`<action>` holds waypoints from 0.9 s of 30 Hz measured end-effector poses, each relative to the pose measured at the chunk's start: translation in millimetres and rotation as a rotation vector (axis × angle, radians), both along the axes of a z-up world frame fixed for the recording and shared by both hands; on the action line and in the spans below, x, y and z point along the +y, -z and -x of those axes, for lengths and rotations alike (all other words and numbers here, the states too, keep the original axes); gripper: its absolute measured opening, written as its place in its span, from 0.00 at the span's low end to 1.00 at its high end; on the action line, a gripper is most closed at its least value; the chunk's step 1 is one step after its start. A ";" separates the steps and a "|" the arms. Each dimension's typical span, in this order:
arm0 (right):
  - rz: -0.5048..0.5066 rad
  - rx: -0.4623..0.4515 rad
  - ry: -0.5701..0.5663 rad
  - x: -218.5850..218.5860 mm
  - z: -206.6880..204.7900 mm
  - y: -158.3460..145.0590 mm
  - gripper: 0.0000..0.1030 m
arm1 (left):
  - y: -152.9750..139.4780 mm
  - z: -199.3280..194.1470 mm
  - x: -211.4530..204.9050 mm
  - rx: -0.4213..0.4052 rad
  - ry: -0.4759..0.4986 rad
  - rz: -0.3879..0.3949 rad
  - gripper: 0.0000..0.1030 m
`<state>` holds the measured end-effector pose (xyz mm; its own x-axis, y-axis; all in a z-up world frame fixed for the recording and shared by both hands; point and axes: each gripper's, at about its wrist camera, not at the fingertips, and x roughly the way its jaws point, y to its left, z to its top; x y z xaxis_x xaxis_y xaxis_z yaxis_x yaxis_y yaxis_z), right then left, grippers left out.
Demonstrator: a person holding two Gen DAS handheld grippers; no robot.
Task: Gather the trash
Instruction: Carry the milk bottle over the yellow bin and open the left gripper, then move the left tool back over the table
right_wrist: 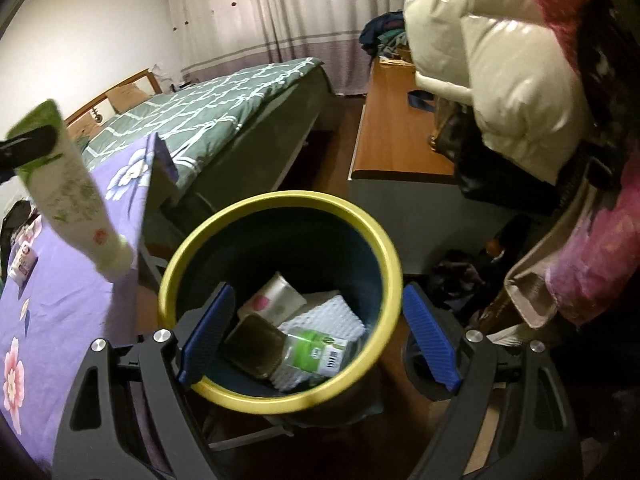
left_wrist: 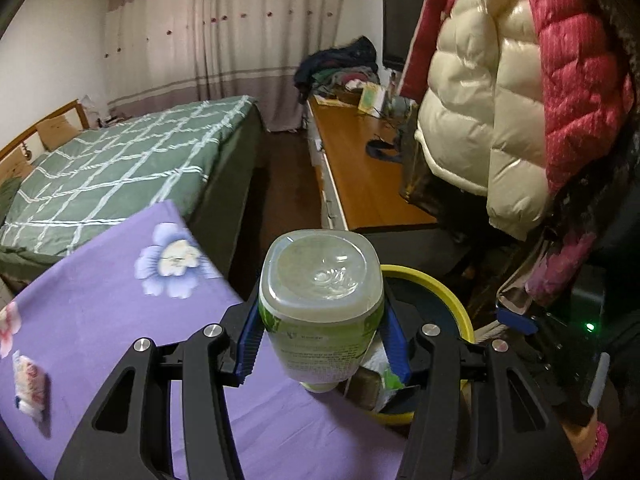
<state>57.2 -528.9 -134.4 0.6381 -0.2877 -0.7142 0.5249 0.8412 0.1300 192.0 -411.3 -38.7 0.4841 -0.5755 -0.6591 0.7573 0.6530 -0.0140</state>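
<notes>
Trash in the form of a green-and-white bottle (left_wrist: pixel 322 308) sits clamped in the left gripper (left_wrist: pixel 320 344) at lower centre, cap tilted downward toward the yellow-rimmed bin (right_wrist: pixel 280 296) for dropping, while the right gripper (right_wrist: pixel 316 336) hangs wide and empty over that bin.

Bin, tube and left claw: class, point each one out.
Bin (right_wrist: pixel 280 200), right wrist view, far yellow rim.
Tube (right_wrist: pixel 72 200), right wrist view, printed body.
Left claw (left_wrist: pixel 322 344), left wrist view, midway between fingertips.

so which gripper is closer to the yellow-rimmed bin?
Right. The right gripper hovers open directly over the bin. The left gripper, shut on the tube, is off to the side over the purple-clothed table's edge.
</notes>
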 end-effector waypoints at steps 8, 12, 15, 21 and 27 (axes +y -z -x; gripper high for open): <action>-0.014 0.008 0.010 -7.6 0.5 5.4 0.79 | 27.1 -5.3 -36.9 0.054 -0.002 -0.022 0.73; -0.010 0.012 0.008 -5.4 -0.8 5.5 0.79 | 23.1 -3.3 -19.6 0.045 -0.015 -0.016 0.74; -0.001 0.013 0.002 -0.4 -2.7 4.0 0.79 | 18.8 -7.2 8.3 0.043 -0.050 -0.004 0.78; 0.019 0.014 -0.034 16.9 -12.9 -2.3 0.79 | 16.3 -14.7 87.6 0.037 -0.174 0.015 0.81; 0.039 0.023 -0.103 49.0 -34.2 -9.8 0.79 | 12.8 -21.5 184.5 -0.006 -0.346 0.025 0.83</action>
<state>91.5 -479.8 -124.6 0.6496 -0.2491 -0.7183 0.4375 0.8952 0.0852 213.5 -226.8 -51.5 0.6572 -0.3926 -0.6434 0.4912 0.8705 -0.0295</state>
